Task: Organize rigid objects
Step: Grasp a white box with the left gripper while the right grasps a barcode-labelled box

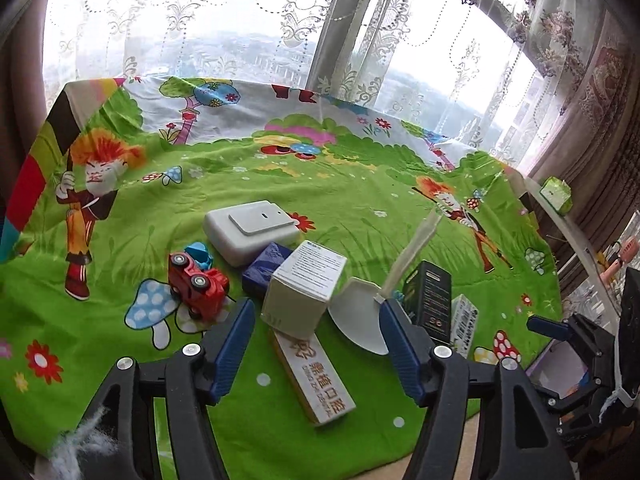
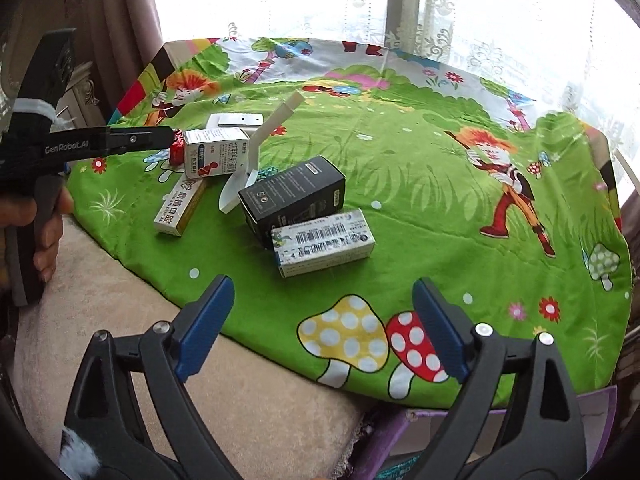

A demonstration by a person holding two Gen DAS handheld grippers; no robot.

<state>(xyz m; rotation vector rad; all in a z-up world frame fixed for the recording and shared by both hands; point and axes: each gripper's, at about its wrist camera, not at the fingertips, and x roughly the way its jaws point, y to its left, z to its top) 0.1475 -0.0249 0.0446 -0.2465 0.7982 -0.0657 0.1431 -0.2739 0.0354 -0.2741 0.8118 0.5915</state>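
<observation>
The left gripper [image 1: 316, 344] stood open, nothing between its blue pads; the white carton [image 1: 302, 286] and the toothpaste box [image 1: 314, 376] lay in line with the gap but untouched. The right gripper [image 2: 322, 328] also stood open and empty, above the near edge of the cartoon-print cloth [image 2: 420, 152].

In the left wrist view the objects sat clustered at the cloth's centre: a red toy car [image 1: 196, 284] at 9 o'clock of the white carton, a dark blue box [image 1: 266, 266] and a white flat device [image 1: 250, 230] at 11 o'clock, a white scoop [image 1: 360, 316] touching the carton at 3 o'clock. Beyond the scoop stood a black box [image 1: 430, 300].

In the right wrist view a barcoded box [image 2: 324, 244] lay against the black box at its 5 o'clock.
</observation>
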